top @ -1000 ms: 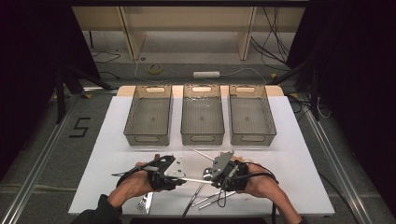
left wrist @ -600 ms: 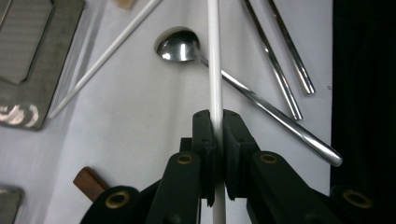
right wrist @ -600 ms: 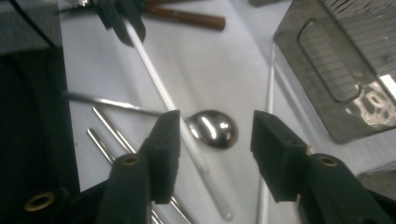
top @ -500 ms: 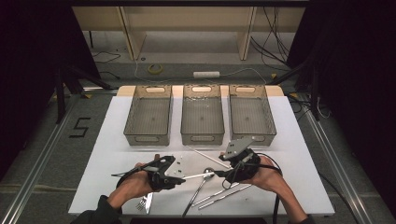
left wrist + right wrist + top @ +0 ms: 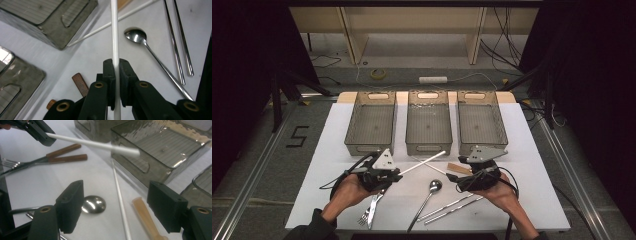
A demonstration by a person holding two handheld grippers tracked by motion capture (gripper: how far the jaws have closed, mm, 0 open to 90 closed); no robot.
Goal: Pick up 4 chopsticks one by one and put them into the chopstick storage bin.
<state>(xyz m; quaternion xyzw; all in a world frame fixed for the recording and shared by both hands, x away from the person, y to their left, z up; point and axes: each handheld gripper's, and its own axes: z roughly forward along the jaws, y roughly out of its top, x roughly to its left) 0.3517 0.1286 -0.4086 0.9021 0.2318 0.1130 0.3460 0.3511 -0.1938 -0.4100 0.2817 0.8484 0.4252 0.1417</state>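
A white bench is carrying three grey trays standing side by side along its far half. Nearer the person, a spoon, a pair of metal chopsticks and a fork with brown-handled cutlery beside it are lying on it. A thin white stick and a tan wooden piece are resting just before the trays.
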